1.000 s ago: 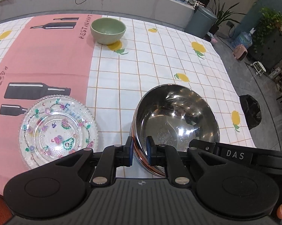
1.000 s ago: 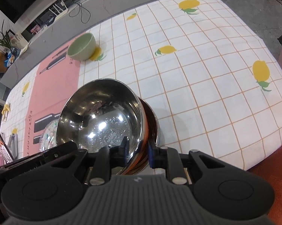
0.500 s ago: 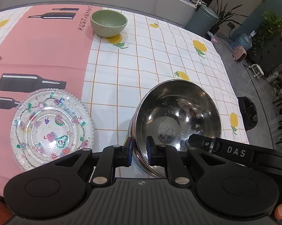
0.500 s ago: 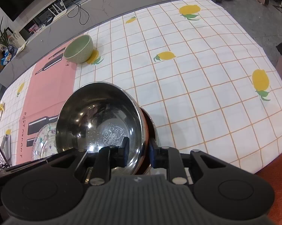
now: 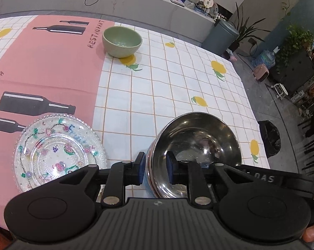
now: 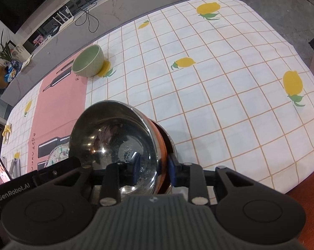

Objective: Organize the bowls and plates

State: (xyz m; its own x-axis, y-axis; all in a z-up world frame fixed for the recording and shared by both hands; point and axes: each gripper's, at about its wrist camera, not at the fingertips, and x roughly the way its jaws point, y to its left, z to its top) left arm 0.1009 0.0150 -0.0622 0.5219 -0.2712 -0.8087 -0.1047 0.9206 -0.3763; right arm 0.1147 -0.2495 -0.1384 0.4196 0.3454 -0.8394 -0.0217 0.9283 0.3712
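**A:** Go left to right from the steel bowl stack [image 5: 195, 145]. What do you have?

**B:** Just left of the stack I see the patterned glass plate [image 5: 58, 153] lying flat on the worktop [image 5: 177, 79], half on the pink cloth. Far beyond the stack, up and left, stands the green bowl [image 5: 121, 40], well apart from it. My left tool [image 5: 155, 169] straddles the stack's near-left rim, one finger outside and one inside. There is a visible gap at the outer pad, so I judge it parted and not gripping.

**A:** And the other side?

**B:** My right tool [image 6: 153, 169] has its fingers on either side of the stack's right rim, one pad inside the top bowl and one against the outer wall. They look pressed onto it. I can see an orange band between the nested bowls there.

**A:** What worries you?

**B:** The stack looks tilted in the right view. If only one tool is holding it, polished steel could slide in the pads. Then the bowls could separate or swing left into the glass plate.
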